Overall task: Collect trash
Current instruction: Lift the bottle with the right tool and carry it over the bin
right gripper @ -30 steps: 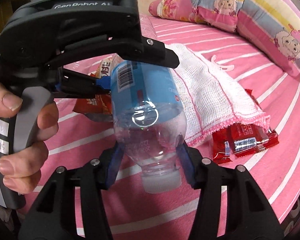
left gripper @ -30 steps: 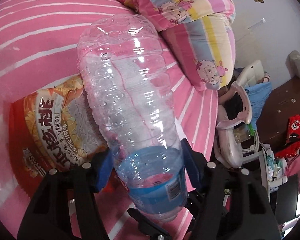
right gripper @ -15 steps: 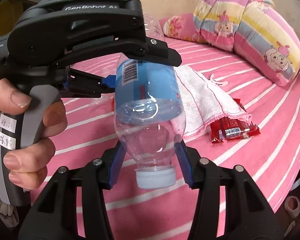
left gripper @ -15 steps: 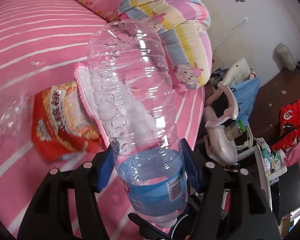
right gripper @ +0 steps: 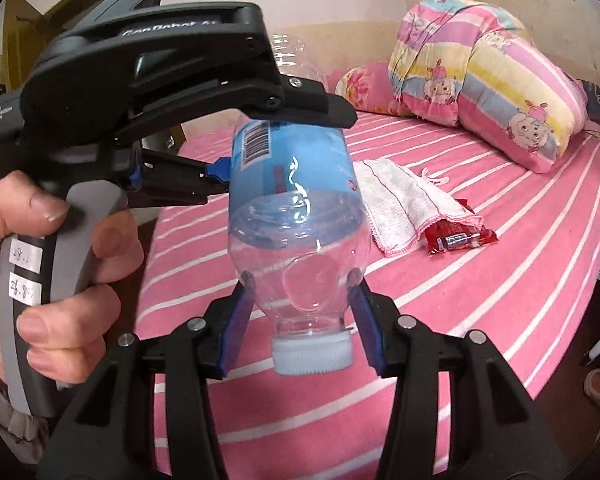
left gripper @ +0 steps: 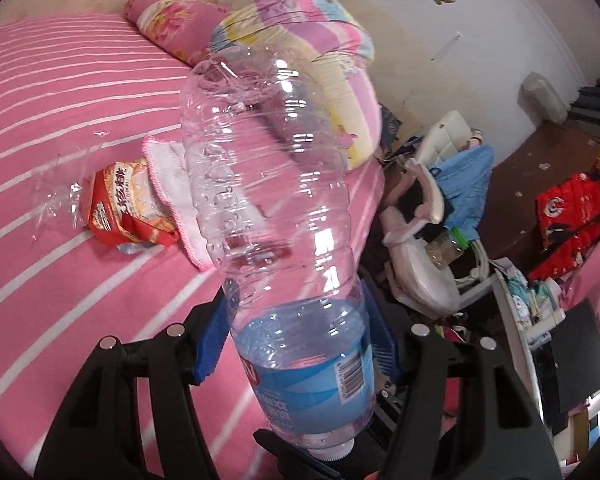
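Both grippers hold one empty clear plastic bottle with a blue label and white cap, lifted above the pink striped bed. My left gripper is shut on the bottle at the label. My right gripper is shut on the bottle at its shoulder, just above the cap. The left gripper also shows in the right wrist view. An orange-red snack bag and a clear wrapper lie on the bed. A red wrapper pokes out from under a white cloth.
Striped cartoon pillows and a pink bolster lie at the head of the bed. Beyond the bed's edge stand a cluttered white chair, a dark cabinet and red bags.
Both grippers have lifted the bottle up and away from the bed. The snack bag and cloth now look smaller and farther below.
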`<state>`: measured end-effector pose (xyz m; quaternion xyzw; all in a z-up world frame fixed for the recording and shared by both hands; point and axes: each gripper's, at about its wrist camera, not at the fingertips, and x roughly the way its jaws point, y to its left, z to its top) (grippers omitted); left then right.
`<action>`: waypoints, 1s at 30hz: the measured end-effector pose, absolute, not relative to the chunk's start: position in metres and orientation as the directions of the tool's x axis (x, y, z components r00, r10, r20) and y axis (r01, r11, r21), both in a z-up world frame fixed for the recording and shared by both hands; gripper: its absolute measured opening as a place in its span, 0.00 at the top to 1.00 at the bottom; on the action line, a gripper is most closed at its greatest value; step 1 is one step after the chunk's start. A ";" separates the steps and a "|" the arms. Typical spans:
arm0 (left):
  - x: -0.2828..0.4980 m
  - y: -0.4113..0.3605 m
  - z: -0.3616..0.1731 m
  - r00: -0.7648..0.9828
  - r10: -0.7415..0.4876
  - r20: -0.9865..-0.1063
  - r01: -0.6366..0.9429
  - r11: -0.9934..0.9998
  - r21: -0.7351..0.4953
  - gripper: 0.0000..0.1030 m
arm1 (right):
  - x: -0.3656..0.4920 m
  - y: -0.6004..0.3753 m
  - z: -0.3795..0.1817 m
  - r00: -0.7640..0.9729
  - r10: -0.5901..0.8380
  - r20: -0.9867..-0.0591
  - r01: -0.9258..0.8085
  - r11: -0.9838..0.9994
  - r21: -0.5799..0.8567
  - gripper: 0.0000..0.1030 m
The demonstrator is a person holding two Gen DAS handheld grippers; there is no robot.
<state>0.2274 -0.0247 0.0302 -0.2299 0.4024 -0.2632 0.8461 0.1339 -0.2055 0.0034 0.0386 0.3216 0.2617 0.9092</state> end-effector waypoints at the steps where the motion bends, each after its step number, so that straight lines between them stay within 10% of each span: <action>1: 0.220 -0.026 0.035 0.533 -0.641 -0.552 0.268 0.747 -0.608 0.42 | 0.126 -0.205 0.007 0.663 0.496 -0.561 -0.450 0.863 0.230 0.52; 30: 0.062 -0.184 0.100 0.341 -0.794 -0.503 0.536 0.604 -0.590 0.42 | -0.059 -0.344 0.065 0.801 0.290 -0.523 -0.262 0.956 0.129 0.54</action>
